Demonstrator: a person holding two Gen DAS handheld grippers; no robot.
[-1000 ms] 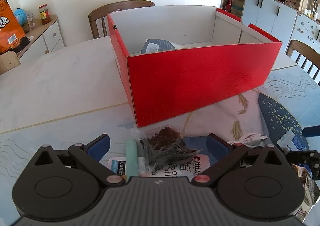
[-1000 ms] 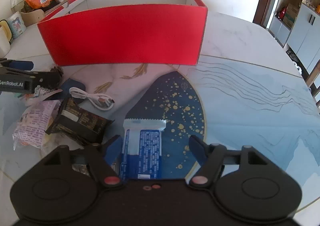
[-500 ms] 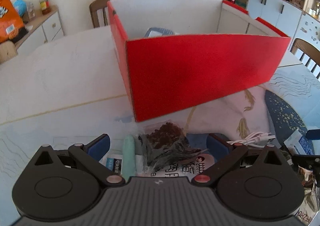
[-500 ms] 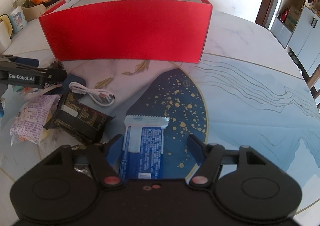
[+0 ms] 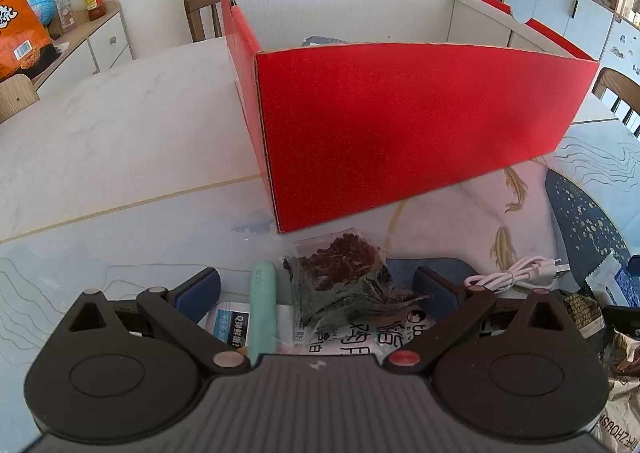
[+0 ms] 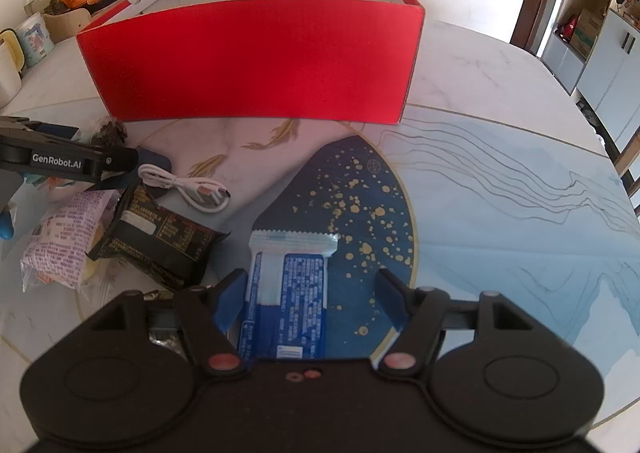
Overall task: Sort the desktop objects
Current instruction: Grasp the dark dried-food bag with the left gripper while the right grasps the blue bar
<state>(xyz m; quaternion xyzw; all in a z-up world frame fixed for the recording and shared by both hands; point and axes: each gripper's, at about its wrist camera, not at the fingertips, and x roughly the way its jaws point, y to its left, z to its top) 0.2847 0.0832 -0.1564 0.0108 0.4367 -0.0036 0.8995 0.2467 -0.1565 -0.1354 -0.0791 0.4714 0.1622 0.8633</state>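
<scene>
Two grippers are over the table (image 6: pixel 500 101), and we hold one in each hand. The table top is smooth and shiny, white like marble, with a dark blue patch dotted in gold and wavy lines.

We start at the left. Our left gripper (image 5: pixel 316 287) points down at a small heap. Its jaws stand apart, and no pad presses on anything. Between them lie one mint green stick (image 5: pixel 263 305), smooth and round at the tip, and one clear crinkly bag of dark red dried bits (image 5: pixel 340 273). Under both is a flat white packet (image 5: pixel 360 337) with black letters.

Next comes one pink and white soft bag (image 6: pixel 64 245), puffy and wrinkled. Beside it lies one black snack pack (image 6: pixel 160 241), shiny, with gold print. Just past that is one white cable (image 6: pixel 184 187), thin and coiled in loops.

Behind it all stands one big red box (image 6: pixel 256 61). It is cardboard, red outside and white inside, with straight walls and an open top. One bluish packet (image 5: pixel 320 40) peeks up inside it.

On the right, our right gripper (image 6: pixel 310 293) has its jaws spread wide. One blue and white wrapper (image 6: pixel 292 285), flat, with a zigzag edge, lies on the table between them. The left pad is just beside it; we cannot tell if it touches. The right pad is apart from it.
</scene>
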